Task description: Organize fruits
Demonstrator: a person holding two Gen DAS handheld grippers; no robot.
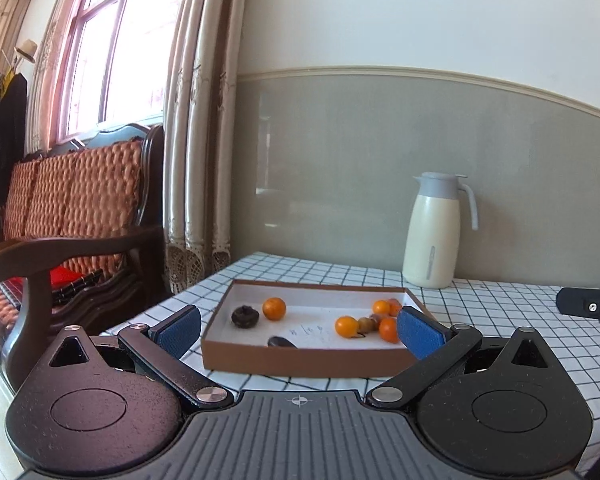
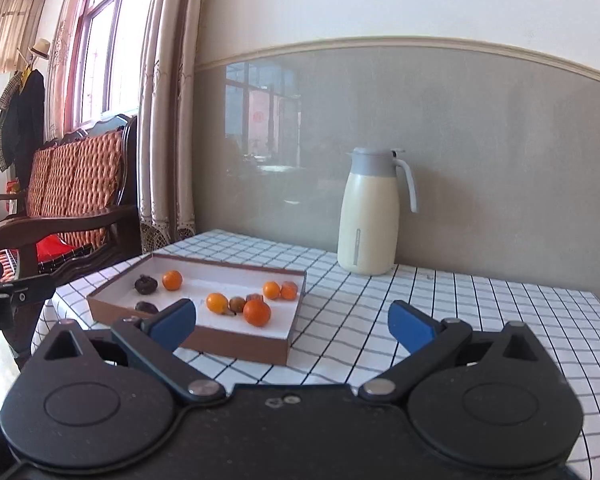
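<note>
A shallow brown box (image 1: 300, 358) with a white inside lies on the checked tablecloth; it also shows in the right wrist view (image 2: 236, 346). In it lie several small orange fruits (image 1: 274, 308) (image 2: 257, 313), a few brownish ones (image 1: 366, 324) (image 2: 237, 304) and dark ones (image 1: 245, 315) (image 2: 145, 284). My left gripper (image 1: 300, 330) is open and empty, just before the box's near wall. My right gripper (image 2: 292, 320) is open and empty, near the box's right front corner. The right gripper's tip shows in the left wrist view (image 1: 592, 306).
A cream thermos jug (image 1: 434, 232) (image 2: 370, 212) stands at the back of the table by the wall. A wooden sofa (image 1: 68, 216) with orange cushions stands left of the table, under the window. The table's left edge (image 1: 160, 306) is close to the box.
</note>
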